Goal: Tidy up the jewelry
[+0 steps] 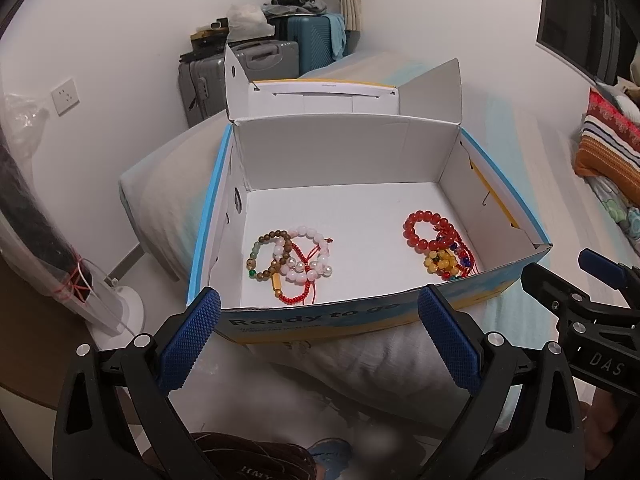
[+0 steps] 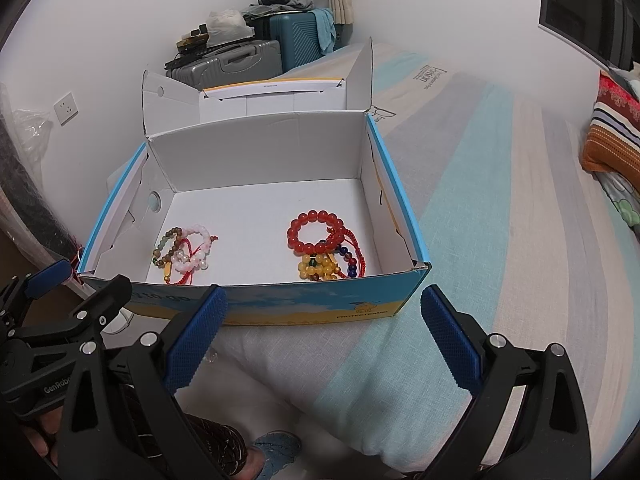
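An open blue and yellow cardboard box [image 1: 360, 320] [image 2: 304, 308] with a white inside sits on the bed. Two heaps of bracelets lie on its floor. The left heap [image 1: 292, 260] [image 2: 182, 254] has brown, pink and pearl beads with red cord. The right heap [image 1: 440, 244] [image 2: 326, 246] has a red bead bracelet over yellow and dark beads. My left gripper [image 1: 320, 328] hovers open just short of the box's near wall, empty. My right gripper [image 2: 322, 332] is also open and empty, at the same wall. Each gripper shows at the edge of the other's view.
The box rests on a striped bedsheet [image 2: 500, 240] over a grey pillow [image 1: 160, 184]. Suitcases [image 1: 248, 64] stand against the far wall. A striped cushion [image 1: 608, 148] lies at the right. A fan base and wrapped pole [image 1: 80, 280] stand at the left. A person's foot [image 2: 276, 452] shows below.
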Action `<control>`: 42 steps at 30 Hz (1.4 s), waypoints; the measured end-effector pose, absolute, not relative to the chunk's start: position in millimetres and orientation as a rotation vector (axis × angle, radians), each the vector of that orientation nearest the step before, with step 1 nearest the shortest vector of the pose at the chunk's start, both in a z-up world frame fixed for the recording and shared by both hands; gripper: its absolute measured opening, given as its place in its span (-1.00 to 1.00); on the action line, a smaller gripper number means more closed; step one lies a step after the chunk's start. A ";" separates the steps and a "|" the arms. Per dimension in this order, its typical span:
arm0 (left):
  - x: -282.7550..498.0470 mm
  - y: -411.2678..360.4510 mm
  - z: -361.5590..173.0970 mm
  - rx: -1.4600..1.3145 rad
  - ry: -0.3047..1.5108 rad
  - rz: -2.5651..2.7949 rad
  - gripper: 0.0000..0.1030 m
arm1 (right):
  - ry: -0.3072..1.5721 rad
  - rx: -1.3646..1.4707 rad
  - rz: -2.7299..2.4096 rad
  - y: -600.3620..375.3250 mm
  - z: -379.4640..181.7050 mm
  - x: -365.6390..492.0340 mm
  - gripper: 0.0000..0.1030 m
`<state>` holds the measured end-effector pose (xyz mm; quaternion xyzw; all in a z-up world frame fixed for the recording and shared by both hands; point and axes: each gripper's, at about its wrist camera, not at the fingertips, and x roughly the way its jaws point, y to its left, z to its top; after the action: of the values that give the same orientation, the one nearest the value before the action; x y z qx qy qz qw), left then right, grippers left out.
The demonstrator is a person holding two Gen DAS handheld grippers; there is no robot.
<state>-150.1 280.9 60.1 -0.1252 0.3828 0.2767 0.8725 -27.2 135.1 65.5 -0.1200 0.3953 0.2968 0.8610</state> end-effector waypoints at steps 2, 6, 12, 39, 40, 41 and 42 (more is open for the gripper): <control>-150.1 280.7 60.2 -0.258 0.802 0.577 0.89 | 0.829 -0.252 0.624 135.1 65.2 -27.3 0.82; -150.4 280.6 60.1 -0.258 0.800 0.576 0.89 | 0.831 -0.251 0.622 135.2 64.8 -27.2 0.82; -151.6 279.6 60.6 -0.253 0.800 0.582 0.89 | 0.831 -0.254 0.624 135.1 63.4 -27.9 0.82; -151.0 273.3 61.8 -0.224 0.790 0.594 0.89 | 0.832 -0.258 0.623 134.6 61.9 -26.9 0.82; -151.1 273.3 61.9 -0.224 0.789 0.595 0.89 | 0.833 -0.257 0.624 134.3 62.1 -26.7 0.82; -151.1 273.2 62.0 -0.222 0.789 0.595 0.89 | 0.833 -0.257 0.624 133.9 62.1 -26.5 0.82; -151.0 273.1 61.9 -0.222 0.790 0.595 0.89 | 0.832 -0.257 0.624 133.8 62.0 -26.5 0.82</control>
<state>-151.0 273.1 61.9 -0.1064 0.3781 0.2848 0.8744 -26.5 133.8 62.0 -0.1223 0.3966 0.2974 0.8598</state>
